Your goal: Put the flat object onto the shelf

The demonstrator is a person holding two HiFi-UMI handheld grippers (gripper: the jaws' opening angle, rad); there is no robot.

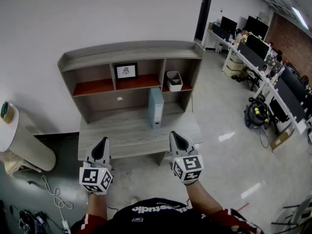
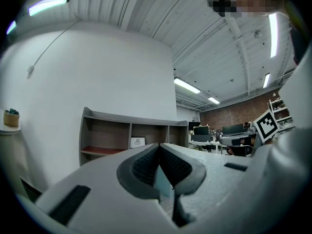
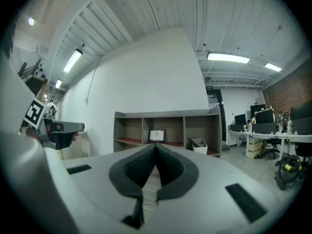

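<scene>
In the head view, a pale blue slab-like flat object (image 1: 156, 107) stood upright on the grey wood-grain counter (image 1: 122, 135), under the shelf (image 1: 131, 50), whose right compartment held a white bin (image 1: 174, 80)

In the left gripper view, the left tool (image 2: 159, 146) had its ribbed dark jaws together, empty

In the right gripper view, the right tool (image 3: 155, 146) was likewise closed on nothing

I'm looking into an open-plan office: desks (image 1: 243, 60) lined with monitors (image 1: 257, 27) run past a brick wall (image 1: 292, 35), with strip lights (image 3: 228, 58) overhead and a polished grey floor (image 1: 219, 130).
</scene>
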